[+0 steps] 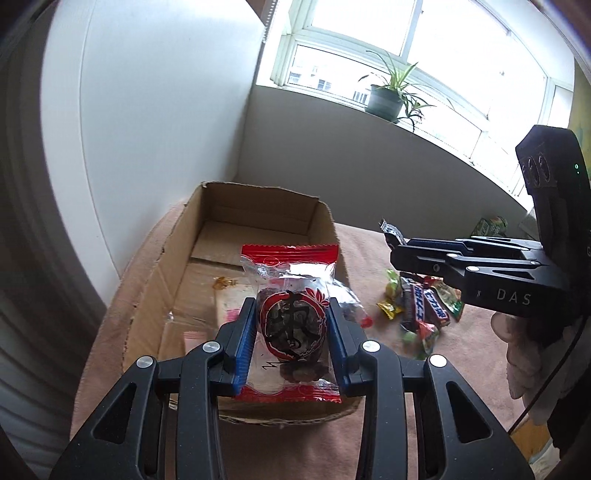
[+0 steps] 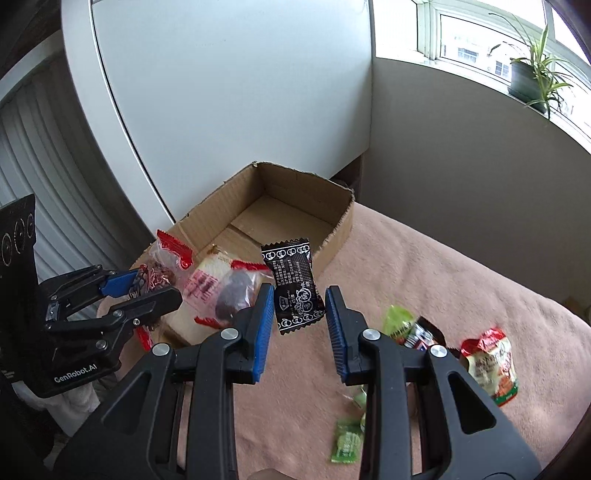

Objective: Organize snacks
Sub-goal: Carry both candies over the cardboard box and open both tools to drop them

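Left gripper (image 1: pixel 291 325) clamps red packet (image 1: pixel 290 295); right gripper (image 2: pixel 300 328) clamps black packet (image 2: pixel 295 288)

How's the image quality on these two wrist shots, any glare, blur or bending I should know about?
Left wrist view: the window is blown out white, the walls bow from fisheye, and the loose snacks look slightly smeared. Right wrist view: same bowing, the window overexposed, but the black packet reads sharp; dark vignette in the corners.

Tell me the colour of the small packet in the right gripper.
Black with white print, clearest in the right wrist view.
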`<state>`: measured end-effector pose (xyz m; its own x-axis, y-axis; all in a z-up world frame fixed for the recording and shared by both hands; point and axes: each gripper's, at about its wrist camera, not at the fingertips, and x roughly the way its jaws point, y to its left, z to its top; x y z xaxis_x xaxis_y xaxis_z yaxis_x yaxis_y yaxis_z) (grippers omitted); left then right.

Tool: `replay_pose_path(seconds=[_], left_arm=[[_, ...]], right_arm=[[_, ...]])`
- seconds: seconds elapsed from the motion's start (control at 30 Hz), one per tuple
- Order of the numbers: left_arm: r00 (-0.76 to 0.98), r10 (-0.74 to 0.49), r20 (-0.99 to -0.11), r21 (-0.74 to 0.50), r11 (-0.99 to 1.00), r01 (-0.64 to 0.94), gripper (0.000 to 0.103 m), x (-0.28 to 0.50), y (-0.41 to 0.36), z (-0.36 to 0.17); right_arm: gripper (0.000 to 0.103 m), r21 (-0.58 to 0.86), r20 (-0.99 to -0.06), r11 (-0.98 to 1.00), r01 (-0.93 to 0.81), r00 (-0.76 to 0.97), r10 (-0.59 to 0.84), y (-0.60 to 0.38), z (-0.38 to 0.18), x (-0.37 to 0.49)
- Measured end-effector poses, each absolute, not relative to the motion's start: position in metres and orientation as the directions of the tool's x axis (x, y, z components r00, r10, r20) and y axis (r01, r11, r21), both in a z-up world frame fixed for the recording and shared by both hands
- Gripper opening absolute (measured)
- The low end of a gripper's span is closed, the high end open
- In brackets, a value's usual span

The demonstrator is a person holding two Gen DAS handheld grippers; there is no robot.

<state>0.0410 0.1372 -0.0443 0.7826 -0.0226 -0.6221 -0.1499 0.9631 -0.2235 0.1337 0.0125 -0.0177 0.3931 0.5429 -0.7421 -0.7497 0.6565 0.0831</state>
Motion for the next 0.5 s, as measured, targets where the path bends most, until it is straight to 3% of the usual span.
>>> replay_pose_path(seconds=[0.5], left_arm=[[0.763,0.042,-0.645,-0.200,0.954,-0.222,0.035,0.058,0.168,-0.053]], right_arm=[[0.031,0.116,-0.767,0.657,-0.745,0.352,0.536,0.083,-0.031,0.167]])
